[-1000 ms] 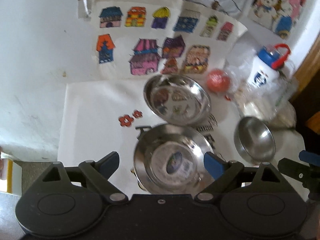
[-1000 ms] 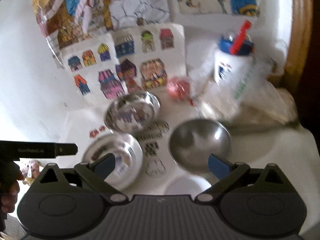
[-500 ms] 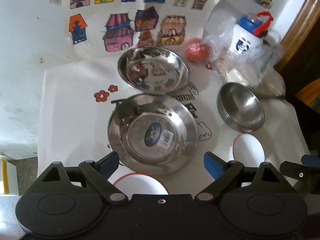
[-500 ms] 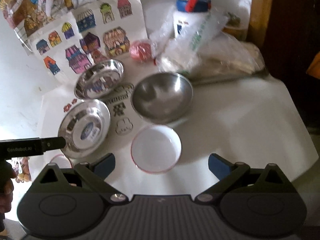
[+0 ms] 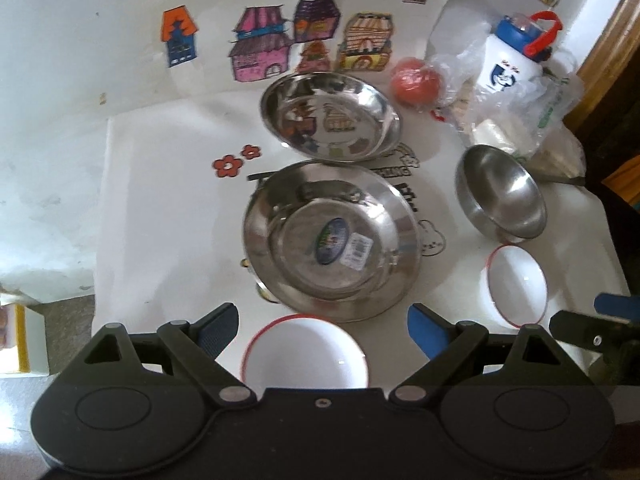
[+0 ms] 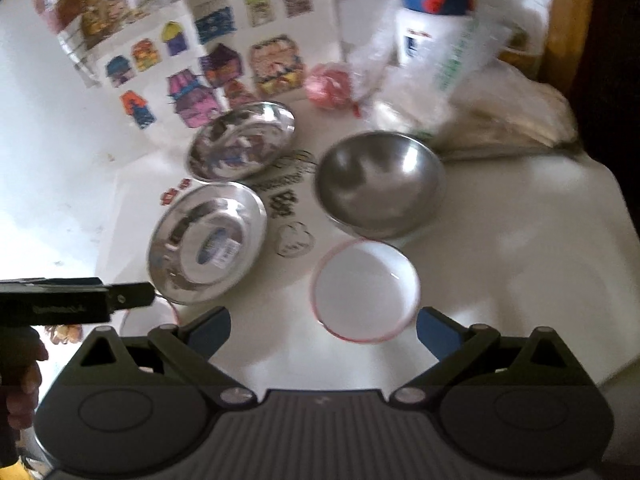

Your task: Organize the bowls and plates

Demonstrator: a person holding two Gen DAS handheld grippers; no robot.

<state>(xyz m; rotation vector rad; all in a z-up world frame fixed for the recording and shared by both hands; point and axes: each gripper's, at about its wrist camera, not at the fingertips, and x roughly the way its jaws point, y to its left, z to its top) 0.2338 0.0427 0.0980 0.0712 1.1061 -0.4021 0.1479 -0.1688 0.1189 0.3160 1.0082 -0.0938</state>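
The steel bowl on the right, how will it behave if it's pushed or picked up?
The steel bowl has a rounded underside, so a push would probably rock or slide it. Its polished wall looks slippery. Thin, rigid metal suggests it is light and unlikely to break.

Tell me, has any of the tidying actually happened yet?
Nothing looks stacked yet. Two steel plates, a steel bowl and two white bowls sit apart on the table. Both grippers, left and right, have open, empty jaws. All sorting remains.
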